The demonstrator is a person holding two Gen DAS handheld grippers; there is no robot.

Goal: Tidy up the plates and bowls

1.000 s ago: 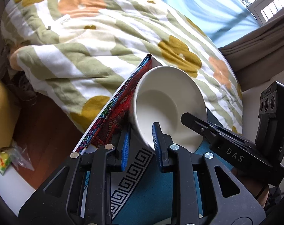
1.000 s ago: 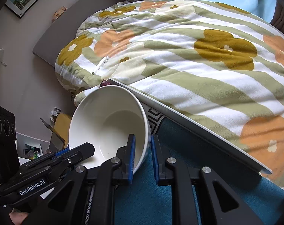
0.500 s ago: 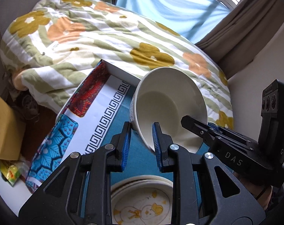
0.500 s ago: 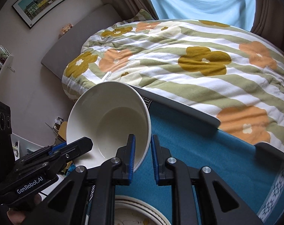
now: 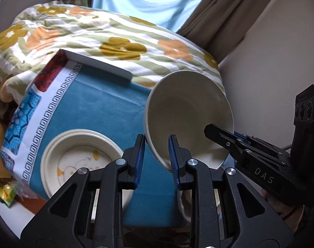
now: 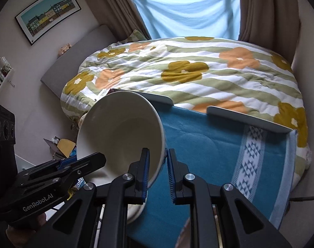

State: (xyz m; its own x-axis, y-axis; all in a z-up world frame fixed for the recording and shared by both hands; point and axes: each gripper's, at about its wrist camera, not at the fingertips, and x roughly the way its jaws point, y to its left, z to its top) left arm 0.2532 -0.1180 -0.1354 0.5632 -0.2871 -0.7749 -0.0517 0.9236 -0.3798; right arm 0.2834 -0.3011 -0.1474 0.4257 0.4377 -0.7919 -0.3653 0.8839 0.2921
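A deep cream bowl (image 5: pixel 188 115) is held in the air, tilted, above a tray lined with a teal cloth (image 5: pixel 107 111). My left gripper (image 5: pixel 157 161) is shut on its near left rim and my right gripper (image 6: pixel 158 172) is shut on its right rim; the bowl also shows in the right wrist view (image 6: pixel 119 132). A stack of cream plates with a cartoon print (image 5: pixel 80 159) sits on the cloth below and left of the bowl. Another dish rim (image 5: pixel 183 204) shows under the bowl, mostly hidden.
The tray's white wall (image 6: pixel 248 118) has a gap at the far side. A bed with a flowered striped quilt (image 6: pixel 198 68) lies behind the tray. Curtains and a window are beyond. Clutter and a yellow box (image 6: pixel 63 146) lie on the floor at the left.
Both grippers have lifted the bowl and pulled it back and to the right over the tray. The plate stack has come into view below it.
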